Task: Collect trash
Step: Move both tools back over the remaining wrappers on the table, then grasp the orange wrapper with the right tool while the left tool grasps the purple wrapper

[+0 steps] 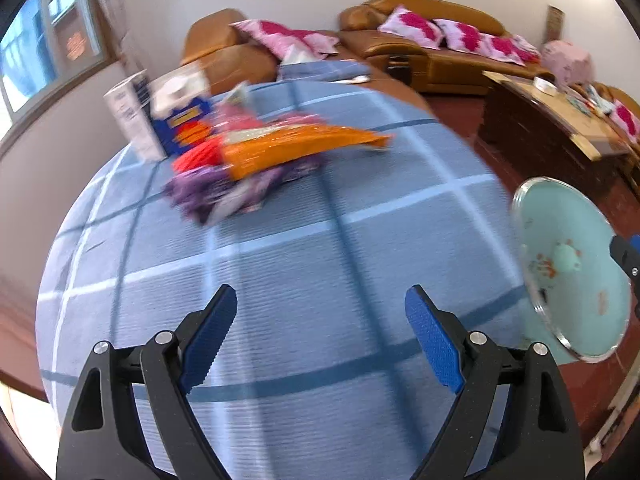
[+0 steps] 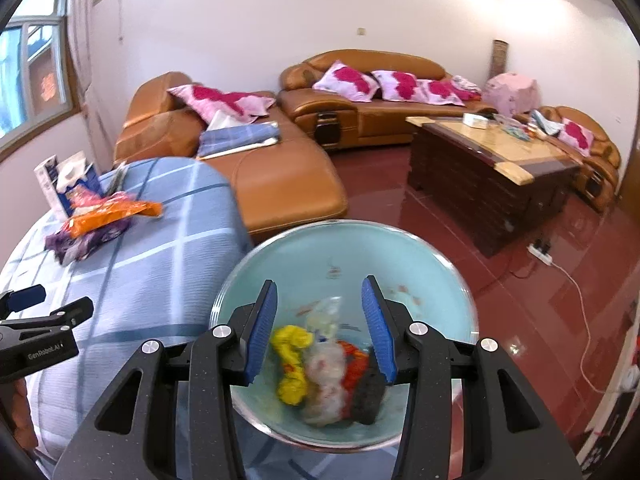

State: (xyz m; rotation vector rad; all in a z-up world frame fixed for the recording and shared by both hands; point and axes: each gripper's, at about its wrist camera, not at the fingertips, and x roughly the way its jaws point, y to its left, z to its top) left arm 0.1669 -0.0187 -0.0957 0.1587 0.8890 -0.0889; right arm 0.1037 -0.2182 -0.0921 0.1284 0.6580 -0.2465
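Inside right view's bowl: crumpled trash.

Blue checked bedspread bears wrappers (heaped) beside boxes.

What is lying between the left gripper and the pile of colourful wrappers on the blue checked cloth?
Nothing: in the left wrist view only bare blue checked cloth stretches from the open left gripper to the pile of colourful wrappers.

Crumpled wrappers fill the tilted bowl; more wrappers heaped on cloth.
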